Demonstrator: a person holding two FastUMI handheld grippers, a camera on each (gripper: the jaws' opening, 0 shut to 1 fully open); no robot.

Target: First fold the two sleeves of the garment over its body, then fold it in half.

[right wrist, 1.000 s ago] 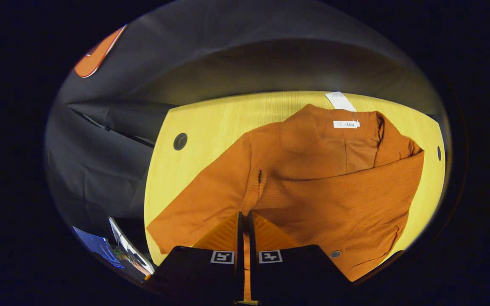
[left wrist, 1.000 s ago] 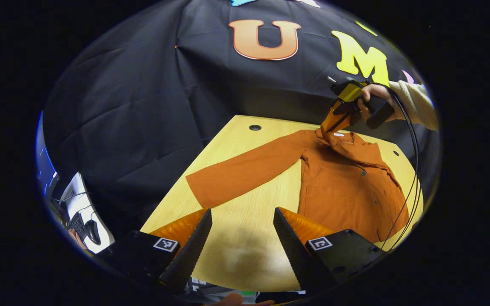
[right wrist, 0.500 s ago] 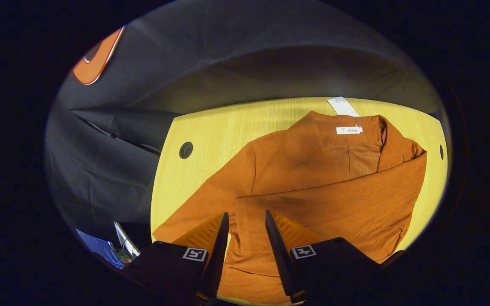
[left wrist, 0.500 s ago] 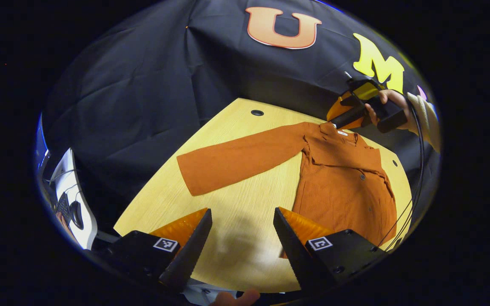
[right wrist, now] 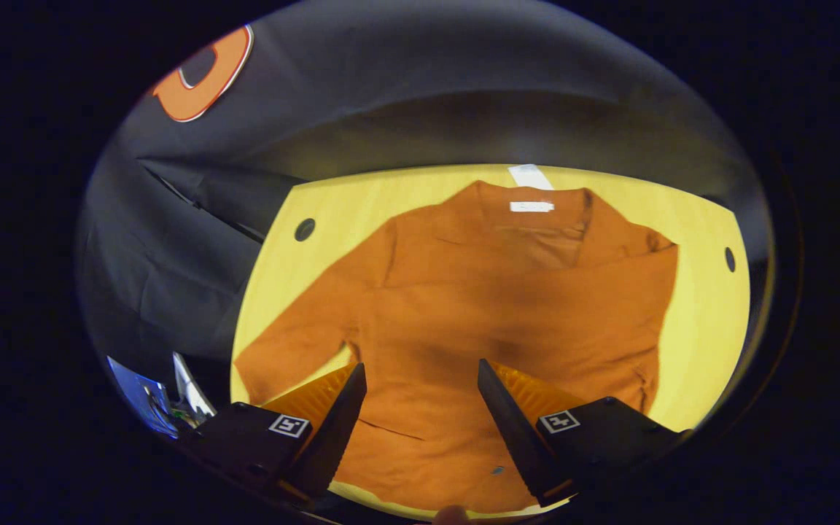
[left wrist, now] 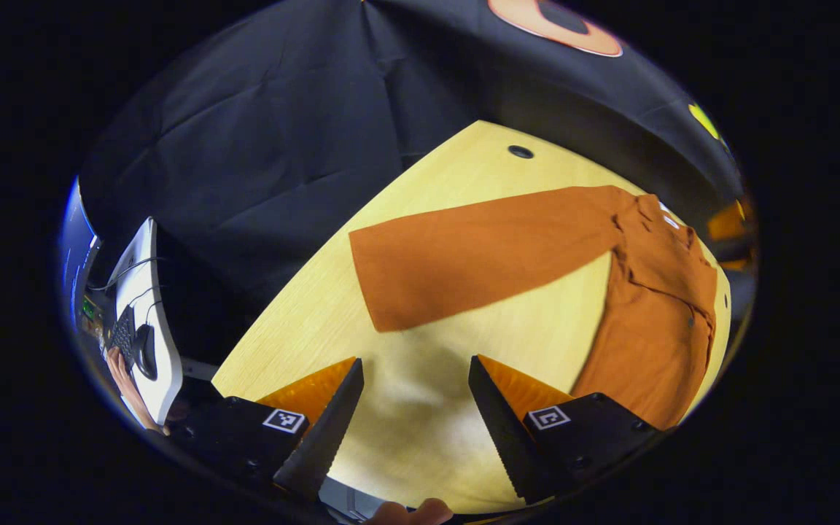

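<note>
While the orange garment (right wrist: pixel 493 321) lies flat on the yellow table (left wrist: pixel 420 430), one sleeve (left wrist: pixel 478 248) stretches out sideways on the wood and the other sleeve (right wrist: pixel 558 306) lies across the body. Both the left tongs (left wrist: pixel 414 423) and the right tongs (right wrist: pixel 420 430) are spread wide and hold nothing. To fold the stretched sleeve well, I think the left tongs should pinch near the cuff, lift only a little, and lay it straight across the chest without dragging the body.

The garment (right wrist: pixel 493 306) lies flat on the tabletop (left wrist: pixel 420 430), collar toward the far edge. One sleeve (left wrist: pixel 478 251) stretches sideways; the other apparently lies across the body.
</note>
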